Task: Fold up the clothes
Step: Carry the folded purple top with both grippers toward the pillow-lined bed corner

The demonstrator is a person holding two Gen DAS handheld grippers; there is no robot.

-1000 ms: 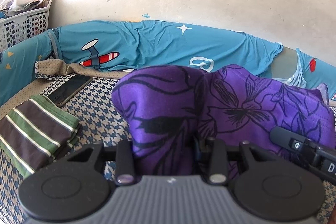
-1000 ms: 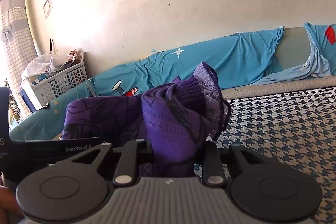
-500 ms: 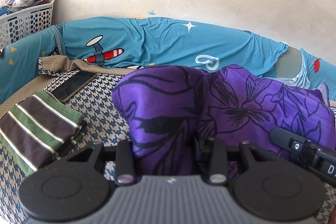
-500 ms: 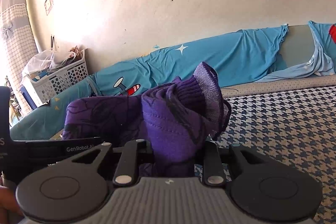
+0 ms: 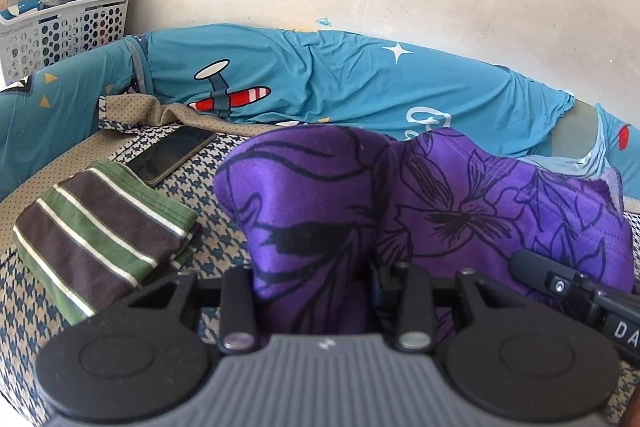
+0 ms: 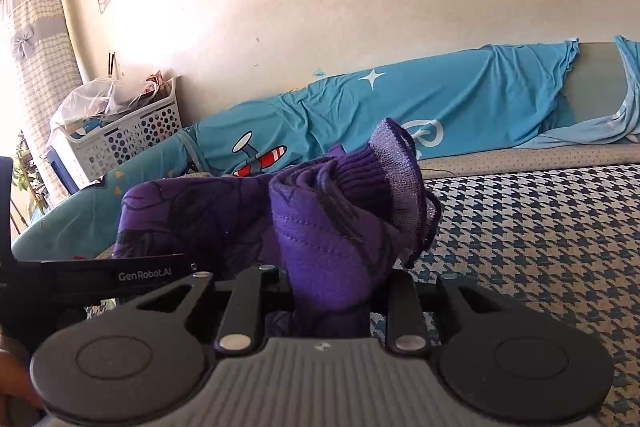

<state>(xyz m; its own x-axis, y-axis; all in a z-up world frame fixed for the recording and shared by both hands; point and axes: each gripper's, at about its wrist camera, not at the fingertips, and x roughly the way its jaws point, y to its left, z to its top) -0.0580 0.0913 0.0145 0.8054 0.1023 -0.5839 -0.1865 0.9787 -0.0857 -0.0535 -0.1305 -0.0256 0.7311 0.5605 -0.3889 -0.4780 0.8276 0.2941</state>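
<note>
A purple garment with black flower lines (image 5: 360, 211) is bunched up and held off the bed between both grippers. My left gripper (image 5: 316, 291) is shut on its left end; the cloth bulges up out of the jaws and hides the fingertips. My right gripper (image 6: 332, 287) is shut on the other end, where a thick roll of purple cloth (image 6: 344, 215) with a ribbed hem rises from the jaws. The right gripper's black body (image 5: 580, 287) shows at the lower right of the left wrist view. A folded green and brown striped garment (image 5: 100, 231) lies on the bed to the left.
A dark phone (image 5: 172, 155) lies just behind the striped garment. The bed has a houndstooth cover (image 6: 540, 227). A blue airplane-print sheet (image 5: 320, 75) runs along the wall. A white laundry basket (image 5: 68, 27) with bags stands at the far left.
Both grippers have carried the purple garment sideways; the basket, phone and striped garment have slid rightward in the views. The grips on the cloth look the same.
</note>
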